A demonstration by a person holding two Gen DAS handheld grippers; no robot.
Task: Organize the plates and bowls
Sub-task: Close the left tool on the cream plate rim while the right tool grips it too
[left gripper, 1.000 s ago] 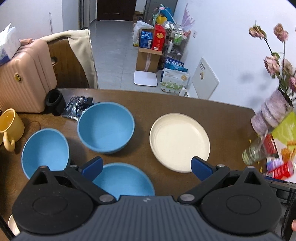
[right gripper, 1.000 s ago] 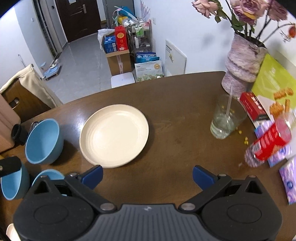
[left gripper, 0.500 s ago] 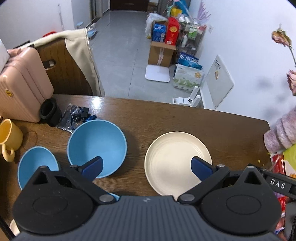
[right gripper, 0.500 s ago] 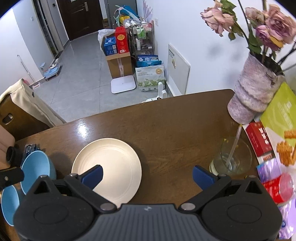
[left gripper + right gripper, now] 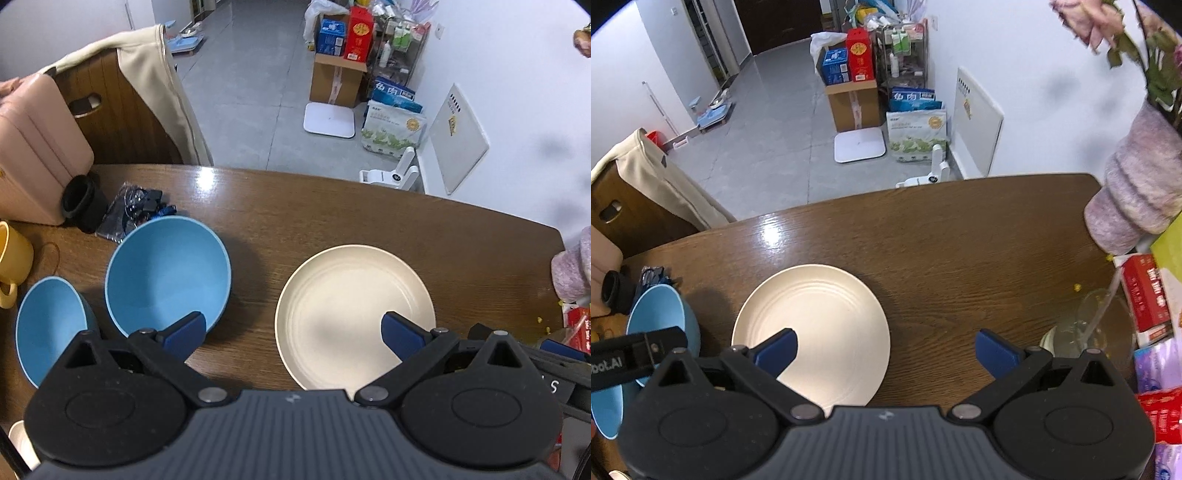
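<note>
Surface: brown wooden table (image 5: 332, 214).
Jaws: left gripper (image 5: 291, 332), right gripper (image 5: 884, 350) — both wide, empty.
Next: I'd nest the large blue bowl (image 5: 168, 273) first — cream round plate (image 5: 812, 328) stays.

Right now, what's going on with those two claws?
Left gripper and right gripper open, empty. Cream plate, blue bowls untouched. Nothing in the way.

We are in a home: a wooden dining table (image 5: 960, 236), a chair (image 5: 122, 110) draped with a coat (image 5: 162, 70), a pink suitcase (image 5: 33, 147), a vase (image 5: 1137, 192) of roses, and grocery boxes (image 5: 849, 62) on a tiled floor (image 5: 775, 147).
</note>
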